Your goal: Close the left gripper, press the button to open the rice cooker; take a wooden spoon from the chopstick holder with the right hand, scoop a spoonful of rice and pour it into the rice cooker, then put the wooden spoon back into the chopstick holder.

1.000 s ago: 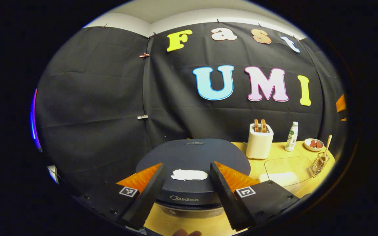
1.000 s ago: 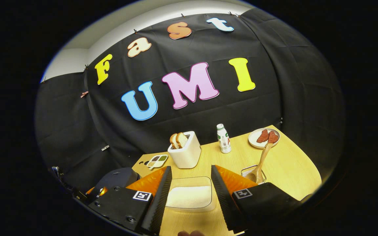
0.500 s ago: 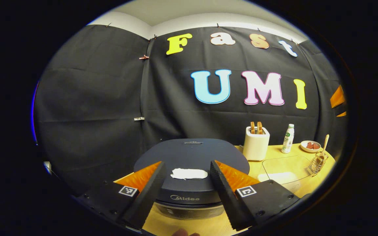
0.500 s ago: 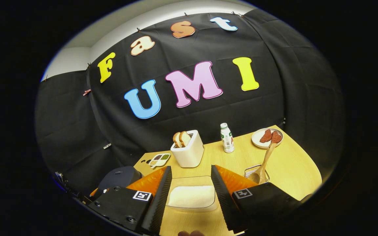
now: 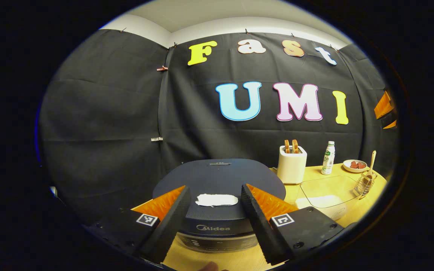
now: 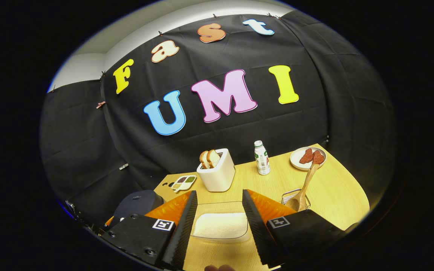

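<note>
Wooden spoon [image 6: 303, 190] stands in the chopstick holder [image 6: 294, 199] just right of your right gripper [image 6: 217, 222], spread wide, empty; your left gripper [image 5: 214, 218], equally wide, frames the closed rice cooker's [image 5: 219, 180] white button [image 5: 217, 200], touching nothing, having drawn back slightly.

Black cloth wall [image 5: 107, 113] rises behind the light wooden table [image 6: 337, 195] (creased, pinned with clips); above the cloth, a pale wall strip [image 5: 239, 22].
</note>
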{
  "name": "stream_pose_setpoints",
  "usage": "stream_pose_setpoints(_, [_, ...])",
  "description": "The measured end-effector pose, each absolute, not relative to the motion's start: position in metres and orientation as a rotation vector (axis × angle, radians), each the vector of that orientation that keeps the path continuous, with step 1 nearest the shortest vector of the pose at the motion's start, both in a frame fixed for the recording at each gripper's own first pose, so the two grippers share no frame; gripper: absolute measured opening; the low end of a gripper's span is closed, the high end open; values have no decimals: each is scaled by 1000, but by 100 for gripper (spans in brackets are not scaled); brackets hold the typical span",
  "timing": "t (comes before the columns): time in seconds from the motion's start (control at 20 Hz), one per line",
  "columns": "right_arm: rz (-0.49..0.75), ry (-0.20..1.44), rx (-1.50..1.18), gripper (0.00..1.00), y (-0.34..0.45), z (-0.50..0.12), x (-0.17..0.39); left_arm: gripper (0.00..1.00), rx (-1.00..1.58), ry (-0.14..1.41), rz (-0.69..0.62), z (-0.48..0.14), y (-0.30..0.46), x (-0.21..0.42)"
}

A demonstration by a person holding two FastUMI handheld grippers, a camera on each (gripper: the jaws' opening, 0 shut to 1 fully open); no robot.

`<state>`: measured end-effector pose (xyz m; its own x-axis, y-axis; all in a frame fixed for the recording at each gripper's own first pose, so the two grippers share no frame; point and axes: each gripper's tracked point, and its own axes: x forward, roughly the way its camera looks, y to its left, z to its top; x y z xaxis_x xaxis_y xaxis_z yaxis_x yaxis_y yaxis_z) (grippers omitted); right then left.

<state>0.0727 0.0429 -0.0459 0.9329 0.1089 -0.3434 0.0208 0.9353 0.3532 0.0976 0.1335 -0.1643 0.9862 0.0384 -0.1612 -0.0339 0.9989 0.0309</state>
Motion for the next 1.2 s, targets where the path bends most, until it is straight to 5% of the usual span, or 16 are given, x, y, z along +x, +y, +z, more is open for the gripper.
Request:
stream_pose_setpoints(0.5, [37,351,385,75,31,-42,74,92,64,199,55,-156,126,105])
stream_pose_setpoints(1.2, [64,275,431,75,15,-17,85,96,-40,18,-172,-1,10,93])
